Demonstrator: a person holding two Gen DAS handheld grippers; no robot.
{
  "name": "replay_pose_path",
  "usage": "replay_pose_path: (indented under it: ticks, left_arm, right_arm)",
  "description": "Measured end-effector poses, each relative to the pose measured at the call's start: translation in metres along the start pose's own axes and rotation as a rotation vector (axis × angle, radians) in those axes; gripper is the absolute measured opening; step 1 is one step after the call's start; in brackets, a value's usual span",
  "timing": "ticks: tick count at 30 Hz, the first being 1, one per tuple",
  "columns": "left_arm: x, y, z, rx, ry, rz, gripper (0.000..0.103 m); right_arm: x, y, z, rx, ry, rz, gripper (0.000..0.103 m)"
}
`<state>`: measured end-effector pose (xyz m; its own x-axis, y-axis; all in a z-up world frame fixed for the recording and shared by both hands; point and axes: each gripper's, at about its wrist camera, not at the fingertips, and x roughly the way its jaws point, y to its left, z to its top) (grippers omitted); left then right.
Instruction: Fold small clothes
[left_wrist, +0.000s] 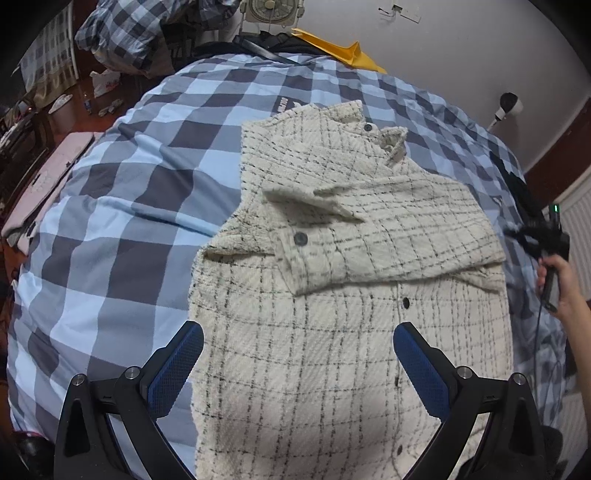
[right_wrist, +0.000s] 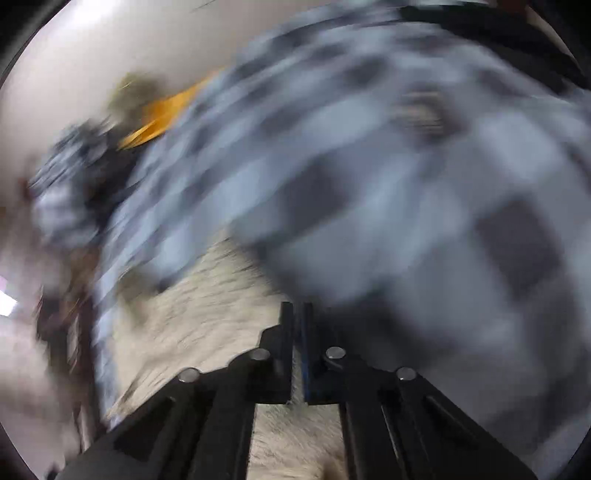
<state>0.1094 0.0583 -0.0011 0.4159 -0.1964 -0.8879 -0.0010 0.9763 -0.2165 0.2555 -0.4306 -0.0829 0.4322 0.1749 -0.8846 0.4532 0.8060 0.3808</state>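
Note:
A cream jacket with thin dark checks and dark buttons (left_wrist: 343, 258) lies spread on the bed, one sleeve folded across its chest. My left gripper (left_wrist: 297, 343) hangs open over the jacket's lower half, its blue pads wide apart with nothing between them. The right wrist view is heavily blurred. In it my right gripper (right_wrist: 297, 308) has its fingers pressed together, and I see no cloth between them. It sits above the jacket's (right_wrist: 207, 321) edge, where cream fabric meets the bedcover. At the right edge of the left wrist view, a hand (left_wrist: 565, 284) holds the right gripper's handle.
A blue, grey and white checked bedcover (left_wrist: 122, 229) fills the bed around the jacket. Yellow fabric (left_wrist: 347, 51) lies at the far end by the wall. A pink item (left_wrist: 48, 181) rests on the left edge, and clutter covers the floor beyond it.

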Motion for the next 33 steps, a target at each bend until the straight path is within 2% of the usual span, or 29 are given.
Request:
replay_pose_path:
  ticks: [2, 5, 7, 8, 9, 11, 13, 15, 16, 18, 19, 20, 22, 23, 26, 29, 33]
  left_arm:
    - [0.0, 0.004, 0.001, -0.004, -0.002, 0.005, 0.103]
    - [0.005, 0.008, 0.0, -0.016, 0.016, -0.001, 0.103]
    - [0.01, 0.007, -0.001, -0.015, 0.03, -0.011, 0.103]
    - [0.014, 0.006, -0.001, -0.006, 0.039, -0.01, 0.103]
    - [0.019, 0.003, -0.001, 0.008, 0.043, 0.001, 0.103]
    - [0.024, -0.001, 0.0, 0.021, 0.042, 0.007, 0.103]
    - [0.029, -0.001, 0.002, 0.002, 0.05, -0.011, 0.103]
    - [0.033, 0.007, 0.003, -0.069, 0.078, -0.046, 0.103]
    - [0.035, 0.013, 0.003, -0.116, 0.095, -0.066, 0.103]
    - [0.042, 0.024, 0.005, -0.216, 0.13, -0.094, 0.103]
    - [0.045, 0.026, 0.008, -0.24, 0.143, -0.094, 0.103]
    - [0.05, 0.029, 0.014, -0.275, 0.161, -0.092, 0.103]
    - [0.059, 0.029, 0.034, -0.318, 0.175, -0.112, 0.103]
    - [0.062, 0.028, 0.044, -0.33, 0.169, -0.123, 0.103]
    - [0.078, 0.024, 0.082, -0.383, 0.141, -0.15, 0.103]
    - [0.104, 0.027, 0.109, -0.435, 0.176, -0.169, 0.102]
    - [0.142, 0.03, 0.122, -0.434, 0.276, -0.094, 0.093]
  right_arm:
    - [-0.007, -0.022, -0.005, 0.065, 0.018, 0.006, 0.0]
    - [-0.045, -0.01, -0.023, 0.057, -0.048, 0.062, 0.002]
    - [-0.071, 0.015, -0.046, 0.031, -0.049, 0.078, 0.018]
    - [-0.086, 0.027, -0.063, 0.04, -0.048, 0.12, 0.042]
    - [-0.101, 0.039, -0.083, 0.054, -0.041, 0.183, 0.071]
    - [-0.125, 0.051, -0.12, 0.09, -0.026, 0.285, 0.095]
    - [-0.135, 0.066, -0.155, 0.116, 0.007, 0.398, 0.096]
    - [-0.136, 0.078, -0.194, 0.107, -0.001, 0.51, 0.096]
    - [-0.133, 0.076, -0.205, 0.093, -0.022, 0.511, 0.096]
    - [-0.125, 0.079, -0.223, 0.031, -0.072, 0.444, 0.096]
    - [-0.114, 0.081, -0.227, 0.004, -0.065, 0.359, 0.096]
    - [-0.103, 0.086, -0.226, -0.018, -0.025, 0.324, 0.096]
    - [-0.085, 0.092, -0.216, -0.022, 0.048, 0.35, 0.096]
    - [-0.079, 0.094, -0.212, -0.017, 0.054, 0.343, 0.096]
    - [-0.084, 0.107, -0.208, -0.084, -0.016, 0.299, 0.096]
    - [-0.084, 0.108, -0.208, -0.108, -0.037, 0.287, 0.096]
    - [-0.082, 0.099, -0.204, -0.048, -0.034, 0.298, 0.096]
